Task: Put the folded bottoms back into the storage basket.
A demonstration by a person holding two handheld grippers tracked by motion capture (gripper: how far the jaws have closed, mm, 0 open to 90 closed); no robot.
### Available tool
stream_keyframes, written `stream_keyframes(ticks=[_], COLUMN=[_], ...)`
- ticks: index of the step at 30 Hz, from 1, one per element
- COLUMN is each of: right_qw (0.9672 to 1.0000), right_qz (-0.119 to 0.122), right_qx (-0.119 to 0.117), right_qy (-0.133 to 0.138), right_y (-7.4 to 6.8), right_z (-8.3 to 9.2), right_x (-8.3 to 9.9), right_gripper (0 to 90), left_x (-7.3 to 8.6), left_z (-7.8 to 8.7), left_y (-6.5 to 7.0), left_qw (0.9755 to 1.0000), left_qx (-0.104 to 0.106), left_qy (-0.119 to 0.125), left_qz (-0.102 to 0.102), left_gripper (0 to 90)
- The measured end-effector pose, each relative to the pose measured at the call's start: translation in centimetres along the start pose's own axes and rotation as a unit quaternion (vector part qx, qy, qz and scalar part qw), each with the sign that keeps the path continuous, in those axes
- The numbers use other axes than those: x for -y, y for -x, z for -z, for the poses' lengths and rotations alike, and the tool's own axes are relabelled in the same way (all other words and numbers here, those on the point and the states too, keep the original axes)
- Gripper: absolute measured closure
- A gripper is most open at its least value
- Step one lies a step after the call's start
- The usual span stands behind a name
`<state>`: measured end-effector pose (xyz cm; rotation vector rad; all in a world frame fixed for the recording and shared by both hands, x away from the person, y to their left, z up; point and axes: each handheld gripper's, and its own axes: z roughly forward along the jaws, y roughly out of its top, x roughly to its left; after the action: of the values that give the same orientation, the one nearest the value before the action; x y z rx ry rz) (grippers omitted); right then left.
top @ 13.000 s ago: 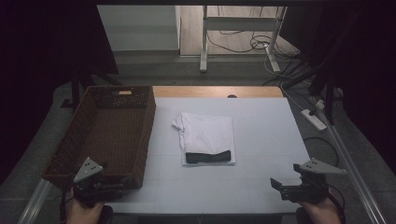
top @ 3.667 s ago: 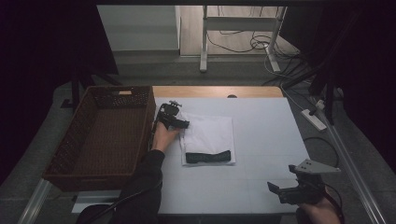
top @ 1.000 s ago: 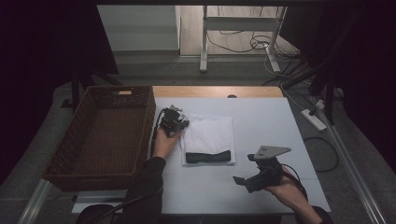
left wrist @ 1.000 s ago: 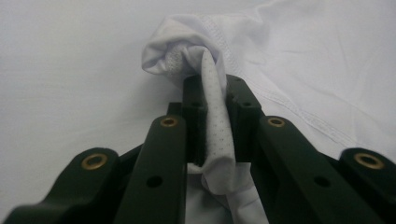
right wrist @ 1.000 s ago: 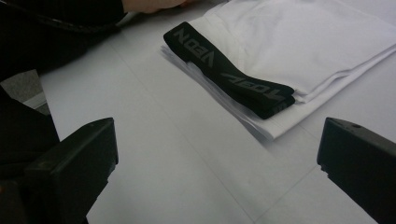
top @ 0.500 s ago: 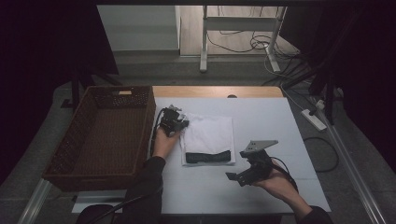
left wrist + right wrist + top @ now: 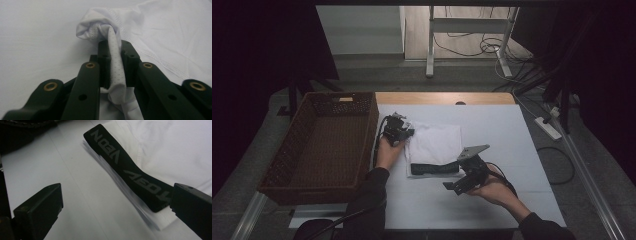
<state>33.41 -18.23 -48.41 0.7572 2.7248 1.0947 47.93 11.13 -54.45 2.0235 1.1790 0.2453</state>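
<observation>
White table top [image 7: 512,130], dim room, wicker basket [image 7: 319,145] on the left edge. Folded white garment [image 7: 437,145] lies mid-table, black waistband [image 7: 434,168] along its near edge.

My left tongs [image 7: 116,53] are clamped on the garment's far-left corner, on the basket side: jaws nearly together, a pinch of white mesh fabric bunched between the pads. In the high view that hand [image 7: 388,150] sits just beside the basket wall.

My right tongs [image 7: 116,202] are wide open and holding nothing. They sit low over the table at the near-right end of the waistband. In the right gripper view the band runs diagonally away from me, its near end just inside the right-hand jaw, bare table under the left-hand jaw.

Key relation: the waistband's long axis runs left-right across the table, and its right end is what lies nearest my right tongs [image 7: 452,186]. My read: the next grip wants that near-right corner, diagonal to the left pinch. The jaws straddle only the band's tip, so I'd judge they need to shift in over the fabric before closing, else they catch only the band's tip.
</observation>
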Motion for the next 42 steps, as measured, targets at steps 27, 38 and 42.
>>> stream_keyframes(ticks=[27,38,42], right_qw=[0.9968,0.9944,0.9899], right_qz=[0.04,0.076,0.113], right_qx=[-0.032,-0.007,0.014], right_qy=[-0.061,-0.073,-0.085], right_y=[0.4,0.4,0.3], right_z=[-7.1,-7.8,-7.7], right_x=[-2.6,-2.8,-2.9], right_gripper=[2.2,10.5,20.5], left_x=[0.0,0.1,0.1], left_z=[0.0,0.0,0.0], left_y=[0.0,0.1,0.1], left_qw=[1.0,1.0,1.0], left_qx=[-0.001,-0.002,-0.002], left_qy=[0.001,0.002,0.002], left_qz=[0.001,0.001,0.002], left_gripper=[79.0,79.0,79.0])
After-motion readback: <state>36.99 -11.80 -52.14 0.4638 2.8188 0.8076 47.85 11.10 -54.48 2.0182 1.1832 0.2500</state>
